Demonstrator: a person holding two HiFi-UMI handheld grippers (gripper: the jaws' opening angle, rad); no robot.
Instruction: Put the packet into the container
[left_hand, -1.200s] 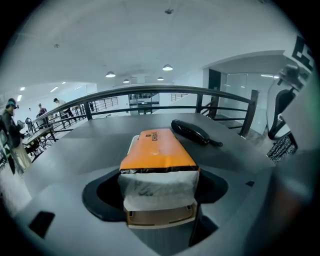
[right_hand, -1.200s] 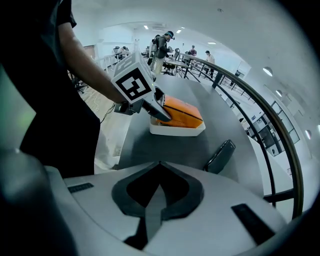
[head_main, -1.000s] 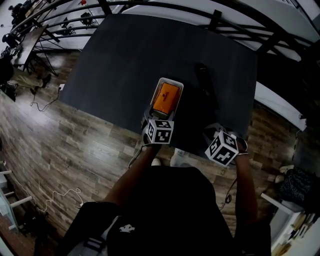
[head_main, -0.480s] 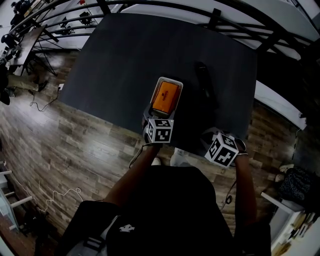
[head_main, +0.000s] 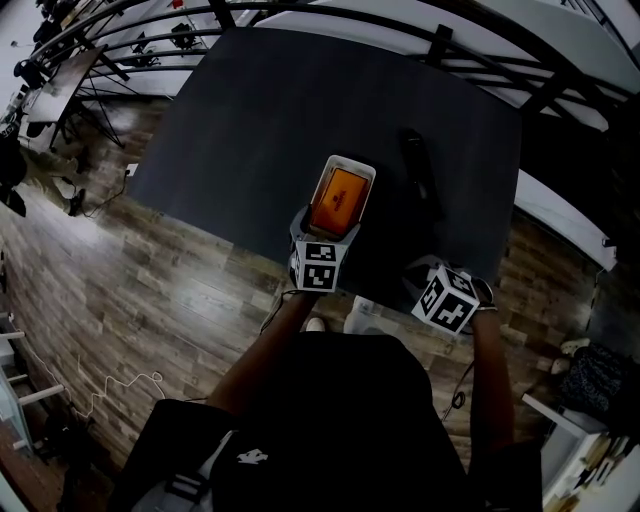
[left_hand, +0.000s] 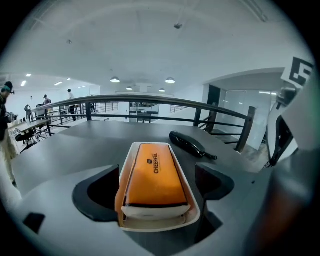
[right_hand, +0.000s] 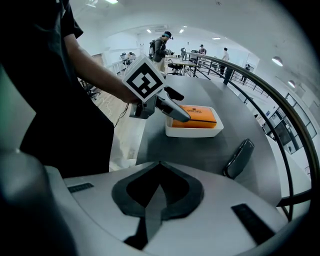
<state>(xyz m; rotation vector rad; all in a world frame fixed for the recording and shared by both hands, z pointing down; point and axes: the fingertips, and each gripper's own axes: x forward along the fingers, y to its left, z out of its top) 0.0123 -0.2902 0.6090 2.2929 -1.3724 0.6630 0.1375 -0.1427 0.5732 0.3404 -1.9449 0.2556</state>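
Observation:
An orange packet (head_main: 337, 199) (left_hand: 154, 175) lies flat inside a white oblong container (head_main: 348, 165) (left_hand: 192, 212) on the dark table. My left gripper (head_main: 325, 226) (left_hand: 155, 189) is at the container's near end. Its jaws are opening and stand on either side of the container, not pressing on the packet. In the right gripper view, the left gripper (right_hand: 175, 111) reaches over the packet (right_hand: 196, 116) in the container (right_hand: 192, 131). My right gripper (head_main: 432, 272) (right_hand: 157, 200) is shut and empty, near the table's front edge to the right.
A long black case (head_main: 417, 170) (left_hand: 190, 143) (right_hand: 239, 157) lies right of the container. The table (head_main: 250, 120) is dark grey, with a railing (left_hand: 150, 100) beyond its far edge. Wooden floor lies to the left, with desks and people far off.
The left gripper's jaws have spread a little wider round the container's near end. The packet stays in the container. The right gripper has hardly moved.

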